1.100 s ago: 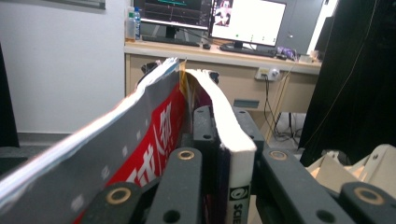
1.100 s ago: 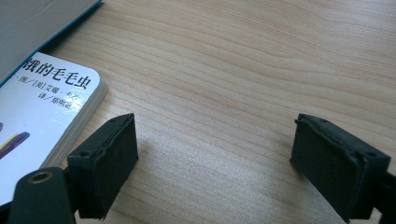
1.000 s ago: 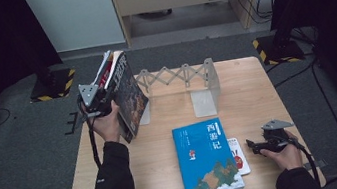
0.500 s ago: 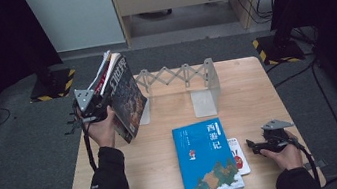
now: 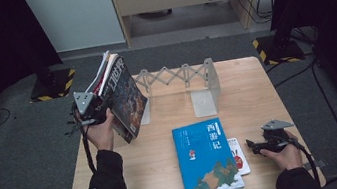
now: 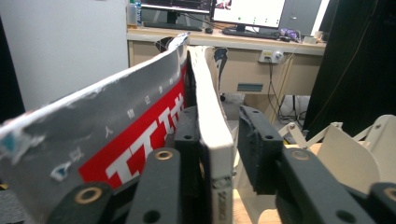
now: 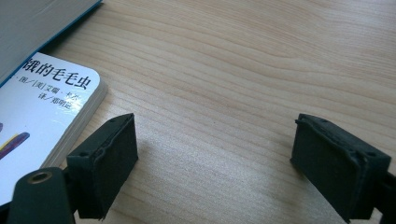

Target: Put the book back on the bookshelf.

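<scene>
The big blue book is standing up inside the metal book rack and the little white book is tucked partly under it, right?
Not quite. In the high view the big blue book lies flat on the table, in front of the metal book rack, not standing inside it. The little white book is indeed tucked partly under it.

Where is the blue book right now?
In the high view the blue book lies flat, front centre, partly over a small white book, left of the right gripper.

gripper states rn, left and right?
Left gripper: jaws have just been opening, books between them, right-hand pad off the pages.
Right gripper: open, empty, over the table beside the small white book.
</scene>
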`<state>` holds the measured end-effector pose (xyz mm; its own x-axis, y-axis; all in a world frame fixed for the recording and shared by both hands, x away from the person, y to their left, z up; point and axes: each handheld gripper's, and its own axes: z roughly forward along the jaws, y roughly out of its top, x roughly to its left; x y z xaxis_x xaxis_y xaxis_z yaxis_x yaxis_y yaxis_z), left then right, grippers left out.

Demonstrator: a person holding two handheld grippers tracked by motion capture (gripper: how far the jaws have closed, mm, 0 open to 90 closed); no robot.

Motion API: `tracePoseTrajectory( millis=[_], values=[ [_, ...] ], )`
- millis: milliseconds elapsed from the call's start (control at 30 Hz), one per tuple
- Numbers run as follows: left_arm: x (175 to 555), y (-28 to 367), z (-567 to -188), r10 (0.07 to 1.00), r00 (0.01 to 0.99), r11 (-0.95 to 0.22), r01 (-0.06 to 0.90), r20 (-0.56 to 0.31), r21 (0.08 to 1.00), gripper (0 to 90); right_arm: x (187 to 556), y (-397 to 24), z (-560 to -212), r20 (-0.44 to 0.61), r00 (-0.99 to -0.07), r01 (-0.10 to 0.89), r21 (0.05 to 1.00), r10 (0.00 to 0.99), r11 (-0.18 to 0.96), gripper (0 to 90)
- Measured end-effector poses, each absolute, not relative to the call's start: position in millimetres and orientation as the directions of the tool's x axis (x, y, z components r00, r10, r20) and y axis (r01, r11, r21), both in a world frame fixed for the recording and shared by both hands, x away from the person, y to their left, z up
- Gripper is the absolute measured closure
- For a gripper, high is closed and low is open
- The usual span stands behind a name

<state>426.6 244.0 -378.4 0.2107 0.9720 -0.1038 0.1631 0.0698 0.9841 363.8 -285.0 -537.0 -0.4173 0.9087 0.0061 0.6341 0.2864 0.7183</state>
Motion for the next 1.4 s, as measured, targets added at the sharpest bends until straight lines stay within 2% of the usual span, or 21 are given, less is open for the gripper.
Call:
tracePoseTrajectory(
  millis=[167, 533, 767, 867, 1100, 1400],
  values=[
    [415.5, 242.6, -382.7, 0.970, 0.226, 0.060, 0.139, -0.091, 0.988, 59.0, 363.7, -284.8, -536.7, 0.007, -0.417, 0.636, 0.717, 0.909, 0.286, 14.4],
    [392.1, 248.7, -392.0, 0.960, 0.256, 0.071, 0.166, -0.113, 0.984, 50.1, 362.7, -284.3, -535.7, 0.007, -0.418, 0.640, 0.712, 0.909, 0.288, 15.4],
    [378.3, 252.8, -401.2, 0.952, 0.289, 0.046, 0.184, -0.099, 0.982, 44.9, 361.9, -284.0, -533.7, 0.015, -0.426, 0.643, 0.709, 0.905, 0.291, 19.0],
    [373.4, 255.1, -406.2, 0.946, 0.300, 0.062, 0.198, -0.121, 0.978, 43.6, 361.5, -284.0, -532.4, 0.022, -0.425, 0.644, 0.709, 0.905, 0.286, 20.1],
    [362.4, 255.1, -417.6, 0.945, 0.311, 0.029, 0.225, -0.100, 0.974, 39.5, 359.7, -283.8, -527.7, 0.024, -0.426, 0.624, 0.731, 0.904, 0.275, 22.7],
    [351.4, 251.5, -431.5, 0.927, 0.345, 0.055, 0.257, -0.145, 0.965, 34.1, 356.1, -281.2, -520.0, 0.040, -0.432, 0.602, 0.757, 0.901, 0.255, 24.0]
  ],
)
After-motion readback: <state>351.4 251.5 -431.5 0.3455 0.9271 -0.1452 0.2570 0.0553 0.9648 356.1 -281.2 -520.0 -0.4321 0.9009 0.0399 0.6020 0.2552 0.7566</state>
